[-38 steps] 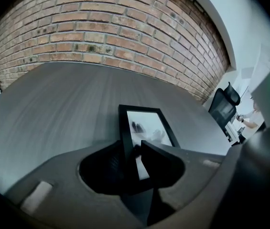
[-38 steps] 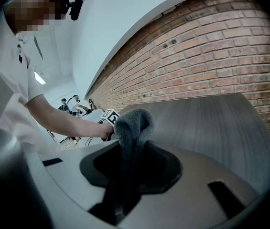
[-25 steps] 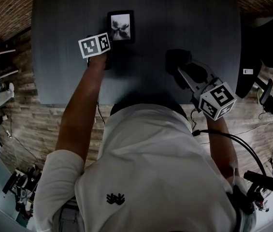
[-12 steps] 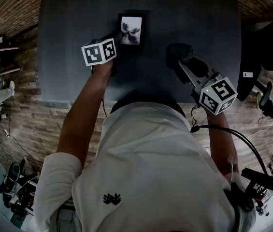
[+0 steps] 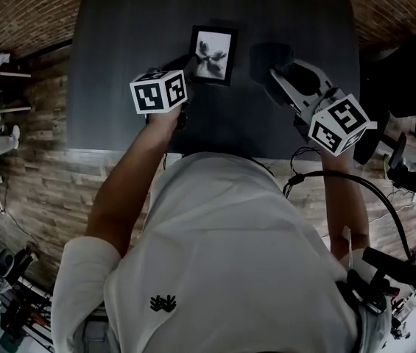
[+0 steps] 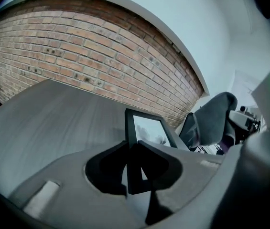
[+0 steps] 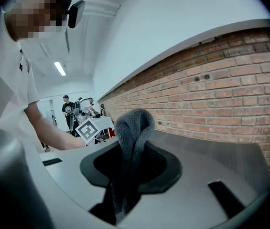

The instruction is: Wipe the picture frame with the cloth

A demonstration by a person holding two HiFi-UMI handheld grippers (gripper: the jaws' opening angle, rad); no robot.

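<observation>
**No words to read here**

Nothing is showing letters or numbers that can be read. The white cube with black square patterns (image 5: 160, 92) on the left gripper (image 6: 134, 149) and the second patterned cube (image 5: 338, 126) on the right gripper (image 7: 133, 149) are showing shapes only. The white cloth shirt (image 5: 222, 256) is carrying a small black drawn sign (image 5: 162, 302) without letters. The black picture frame (image 5: 213, 54) is showing a grey picture, not words.

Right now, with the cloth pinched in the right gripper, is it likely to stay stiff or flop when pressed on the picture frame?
Probably floppy: the cloth folds into a soft loop where it sticks out of the right gripper. Its fuzzy surface looks grippy rather than slippery.
</observation>
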